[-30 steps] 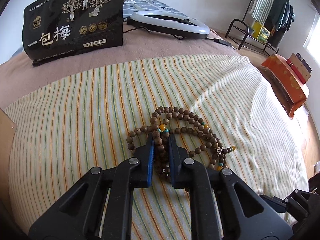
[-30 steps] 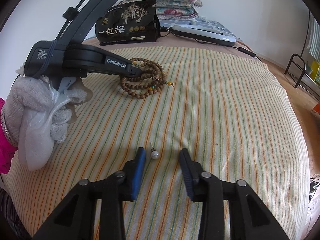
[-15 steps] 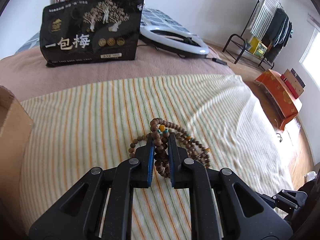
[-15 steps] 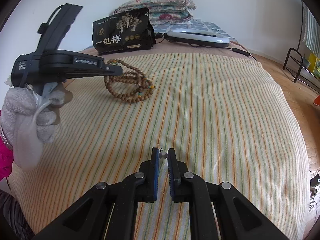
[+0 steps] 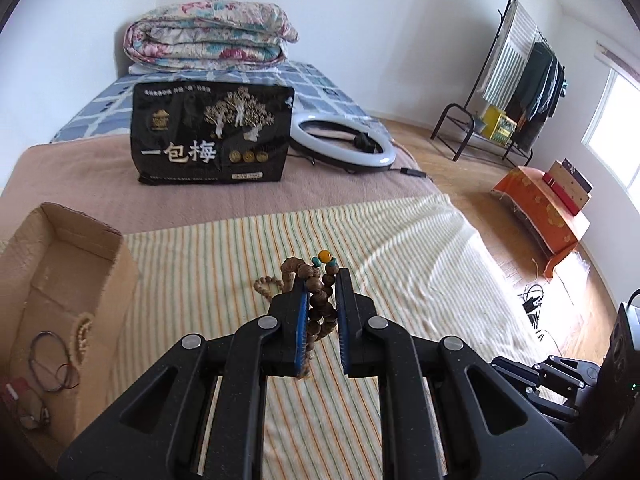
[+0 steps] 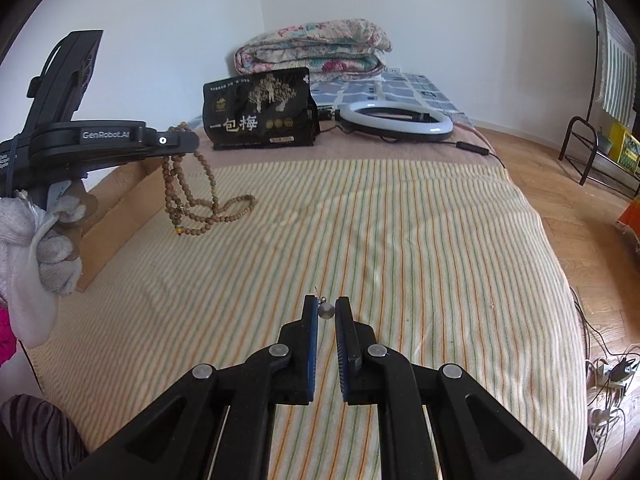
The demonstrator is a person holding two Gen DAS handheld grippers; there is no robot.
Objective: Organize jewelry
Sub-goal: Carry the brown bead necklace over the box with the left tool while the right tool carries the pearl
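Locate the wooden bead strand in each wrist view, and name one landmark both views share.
Left wrist view: wooden bead strand at centre, clamped in the left gripper.
Right wrist view: at left, hanging from that gripper, lower loops on the striped cloth.
Shared landmark: black snack bag.

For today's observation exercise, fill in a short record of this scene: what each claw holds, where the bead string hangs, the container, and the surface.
left claw: shut on the wooden bead string
bead string: lifted, lower loops trailing on the striped cloth
right claw: shut on a small pearl earring
container: open cardboard box at the cloth's left edge, with bangles and a pale bead bracelet inside
behind: black snack bag, ring light
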